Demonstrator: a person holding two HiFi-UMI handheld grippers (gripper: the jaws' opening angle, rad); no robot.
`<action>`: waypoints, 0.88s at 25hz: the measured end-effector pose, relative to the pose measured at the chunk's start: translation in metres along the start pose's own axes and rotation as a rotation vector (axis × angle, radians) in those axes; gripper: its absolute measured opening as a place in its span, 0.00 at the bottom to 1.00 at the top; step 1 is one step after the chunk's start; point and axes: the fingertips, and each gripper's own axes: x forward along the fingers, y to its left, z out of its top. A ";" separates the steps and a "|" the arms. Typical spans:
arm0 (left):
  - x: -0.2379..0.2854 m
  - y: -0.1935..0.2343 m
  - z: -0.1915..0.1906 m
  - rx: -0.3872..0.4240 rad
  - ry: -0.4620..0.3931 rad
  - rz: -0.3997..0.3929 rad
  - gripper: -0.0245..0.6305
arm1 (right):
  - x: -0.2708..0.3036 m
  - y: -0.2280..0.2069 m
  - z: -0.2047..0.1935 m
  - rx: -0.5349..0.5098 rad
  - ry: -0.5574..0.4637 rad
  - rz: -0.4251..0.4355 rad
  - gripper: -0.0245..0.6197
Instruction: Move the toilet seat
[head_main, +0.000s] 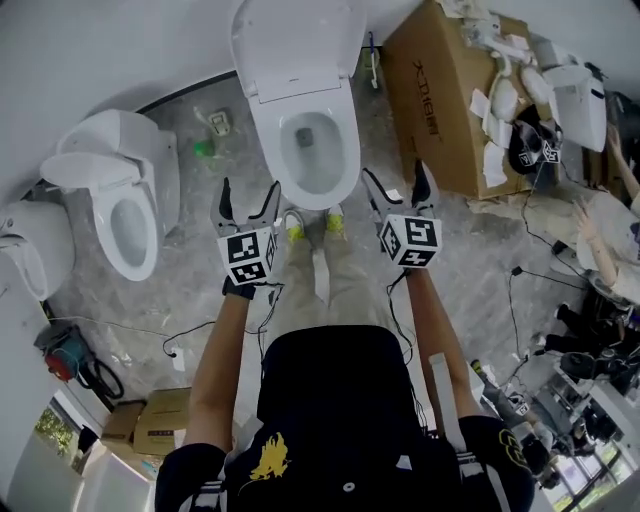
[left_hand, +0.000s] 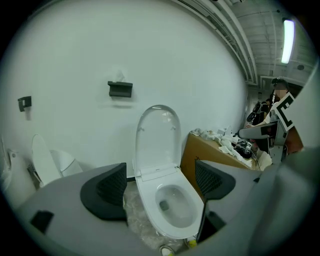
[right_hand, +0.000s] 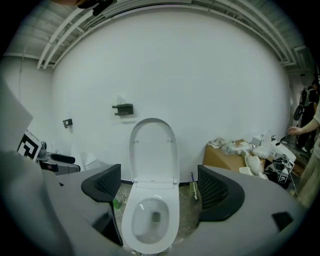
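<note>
1. Your left gripper (head_main: 250, 200) and right gripper (head_main: 395, 185) are both wide open, holding nothing.
2. Your toilet seat (head_main: 316, 196) lies straight ahead between them, its long axis running toward the wall and its lid (head_main: 295, 40) raised. Neither gripper looks nearer.

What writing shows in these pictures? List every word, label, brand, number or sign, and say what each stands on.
Nothing reads clearly.
On the cardboard box: dark print, too small and skewed to read.
On the left gripper and right gripper cubes: square black-and-white markers, no words.
On the black shirt: a yellow emblem, no legible letters.
</note>
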 end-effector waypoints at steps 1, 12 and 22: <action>0.008 -0.002 -0.010 -0.003 0.017 -0.003 0.68 | 0.009 -0.003 -0.010 0.005 0.015 -0.001 0.76; 0.085 -0.022 -0.192 -0.082 0.355 -0.086 0.68 | 0.096 -0.038 -0.174 0.087 0.282 -0.059 0.76; 0.136 -0.015 -0.322 -0.346 0.549 -0.058 0.68 | 0.153 -0.036 -0.323 0.109 0.501 -0.064 0.76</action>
